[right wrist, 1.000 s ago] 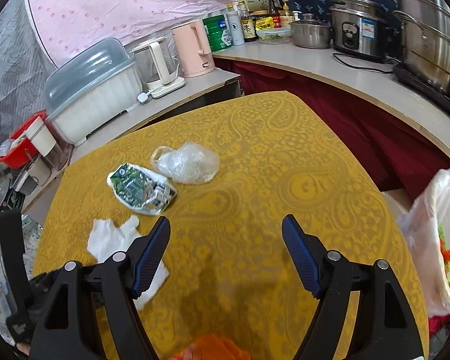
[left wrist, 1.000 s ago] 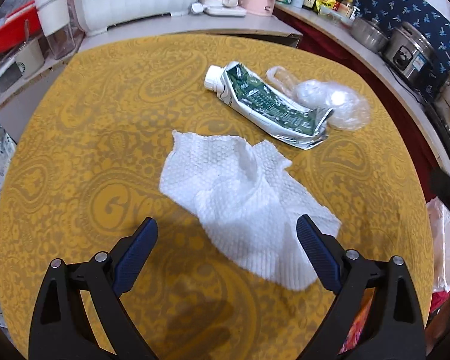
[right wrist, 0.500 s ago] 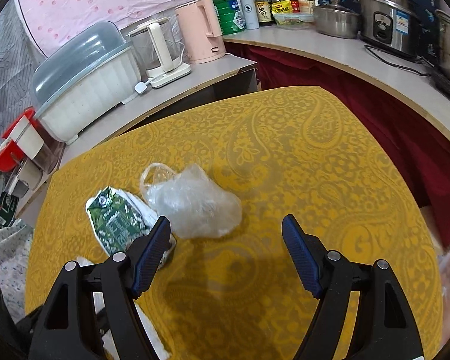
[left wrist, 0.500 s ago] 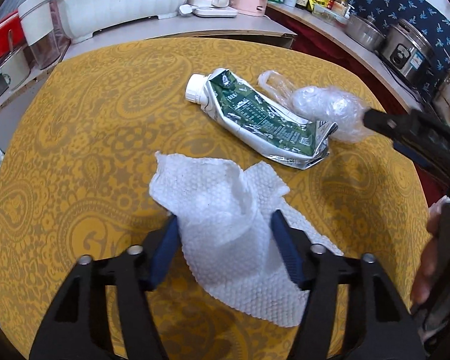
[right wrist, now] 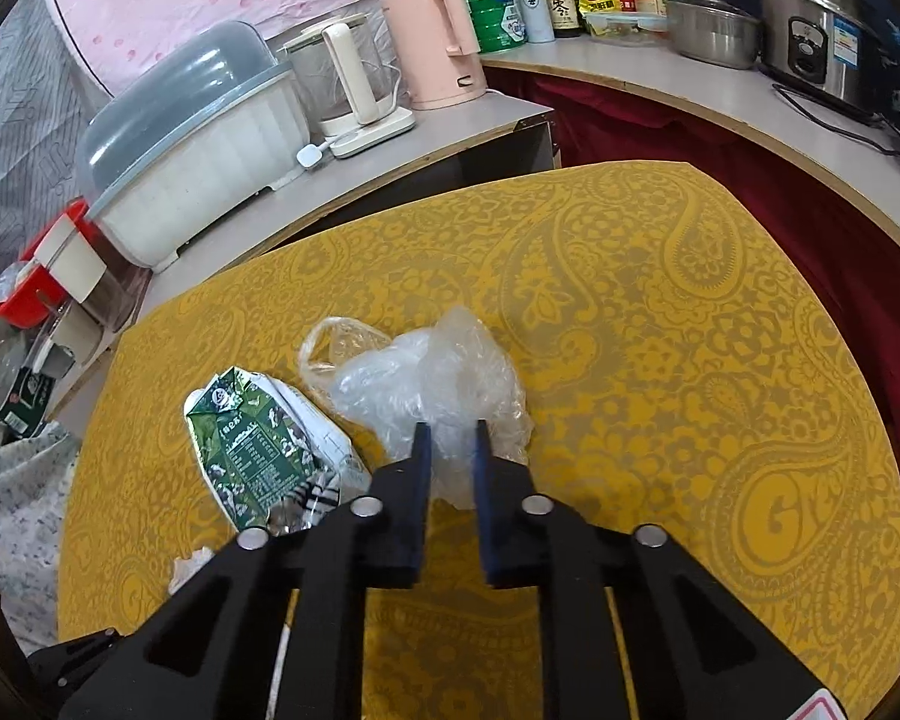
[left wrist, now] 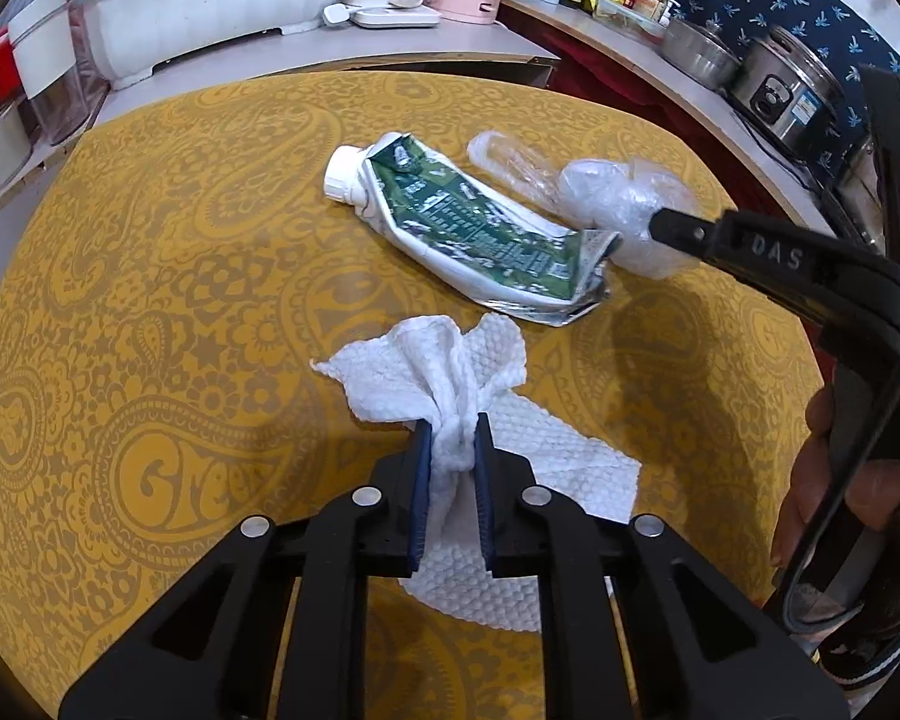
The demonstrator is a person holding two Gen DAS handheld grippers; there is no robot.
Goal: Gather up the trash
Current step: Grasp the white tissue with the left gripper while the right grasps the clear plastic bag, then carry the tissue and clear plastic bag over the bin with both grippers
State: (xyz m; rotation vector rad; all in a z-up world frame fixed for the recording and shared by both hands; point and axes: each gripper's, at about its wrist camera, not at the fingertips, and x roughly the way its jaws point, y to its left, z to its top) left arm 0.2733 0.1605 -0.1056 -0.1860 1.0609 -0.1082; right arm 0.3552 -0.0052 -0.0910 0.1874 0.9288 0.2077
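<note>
My left gripper (left wrist: 452,429) is shut on a white paper towel (left wrist: 450,372), bunched between its blue pads on the yellow patterned table (left wrist: 150,300). Beyond it lies a crushed green and white carton (left wrist: 468,228) with a white cap. My right gripper (right wrist: 450,438) is shut on a crumpled clear plastic bag (right wrist: 432,378); it also shows in the left wrist view (left wrist: 624,204), where the right gripper reaches in from the right. The carton (right wrist: 258,450) lies just left of the bag in the right wrist view.
Behind the table a counter (right wrist: 510,114) carries a white covered dish rack (right wrist: 198,138), a kettle (right wrist: 354,78), a pink jug (right wrist: 438,36), bottles, pots and a rice cooker (right wrist: 810,30). Dark red cloth (right wrist: 750,180) hangs right of the table.
My left gripper moved forward and closed on the paper towel, bunching it up. My right gripper moved in over the plastic bag and closed on it.
</note>
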